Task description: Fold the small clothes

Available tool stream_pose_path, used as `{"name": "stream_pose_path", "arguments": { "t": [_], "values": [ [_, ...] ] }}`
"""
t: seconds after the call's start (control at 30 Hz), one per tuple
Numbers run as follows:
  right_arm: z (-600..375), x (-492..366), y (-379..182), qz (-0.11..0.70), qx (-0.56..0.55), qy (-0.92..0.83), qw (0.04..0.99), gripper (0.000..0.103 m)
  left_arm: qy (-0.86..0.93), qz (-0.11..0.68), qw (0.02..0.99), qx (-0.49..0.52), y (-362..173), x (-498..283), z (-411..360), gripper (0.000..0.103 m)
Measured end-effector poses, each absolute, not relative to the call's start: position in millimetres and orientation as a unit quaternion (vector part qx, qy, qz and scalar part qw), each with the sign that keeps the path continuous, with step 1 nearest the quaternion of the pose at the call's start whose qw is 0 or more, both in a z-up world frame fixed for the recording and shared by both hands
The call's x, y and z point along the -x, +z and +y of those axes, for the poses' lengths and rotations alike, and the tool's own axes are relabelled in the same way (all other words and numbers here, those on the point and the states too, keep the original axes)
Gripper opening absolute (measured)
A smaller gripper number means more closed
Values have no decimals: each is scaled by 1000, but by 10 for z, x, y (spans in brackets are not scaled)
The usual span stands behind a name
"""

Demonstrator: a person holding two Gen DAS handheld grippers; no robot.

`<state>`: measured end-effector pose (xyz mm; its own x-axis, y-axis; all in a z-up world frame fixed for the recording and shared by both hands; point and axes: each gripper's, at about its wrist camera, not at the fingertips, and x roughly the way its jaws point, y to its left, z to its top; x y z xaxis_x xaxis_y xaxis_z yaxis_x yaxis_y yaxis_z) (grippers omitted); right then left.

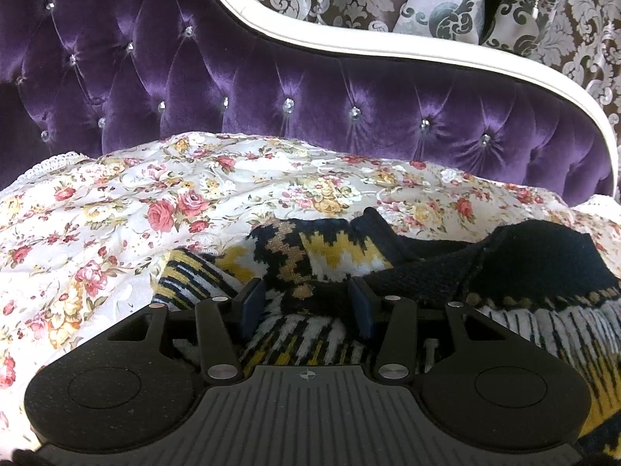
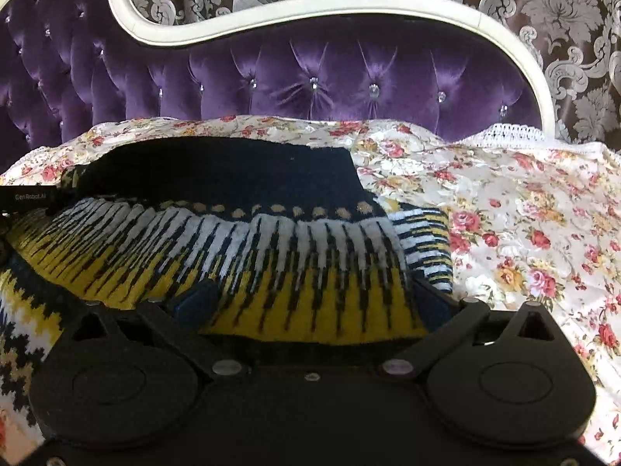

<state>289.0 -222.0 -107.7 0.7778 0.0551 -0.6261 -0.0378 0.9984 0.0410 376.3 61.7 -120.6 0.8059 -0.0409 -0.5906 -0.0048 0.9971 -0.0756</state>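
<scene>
A knitted sweater (image 2: 271,256) in navy, yellow and white lies partly folded on a floral bedspread (image 2: 524,233). My right gripper (image 2: 312,303) stands wide open over the sweater's yellow band; its blue pads (image 2: 194,303) flank the knit without pressing it. In the left wrist view the same sweater (image 1: 333,252) is bunched up, and my left gripper (image 1: 306,303) is shut on a thick fold of black and gold knit between its blue pads (image 1: 252,303). A black edge of the left gripper's body (image 2: 27,196) shows at the far left of the right wrist view.
A purple tufted velvet headboard (image 1: 271,89) with a white curved frame (image 2: 349,4) rises right behind the bedspread. Patterned damask curtains (image 2: 562,39) hang beyond it. Floral bedspread (image 1: 116,213) lies bare to the left of the sweater and to its right.
</scene>
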Motion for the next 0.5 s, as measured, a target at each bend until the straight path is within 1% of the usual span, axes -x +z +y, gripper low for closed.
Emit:
{"name": "stream_pose_path", "arguments": {
  "t": [0.1,0.17,0.2,0.33,0.5],
  "values": [
    [-2269,-2884,-1078,333,-19,34,942,103,-15,339,940,49,-1121,-3852,667,53],
    [-2267,-2884,-1073,336,-23,38,941,103,-17,353,933,64,-1053,-3928,731,70],
    [-2271,-2886,-1068,336,-26,38,941,103,-16,355,932,72,-1013,-3968,770,72],
    [-2266,-2894,-1057,339,-25,39,940,103,26,335,940,62,-822,-4073,899,75],
    [-2323,-2916,-1031,342,-41,46,938,103,43,316,947,43,-557,-4039,1031,77]
  ]
}}
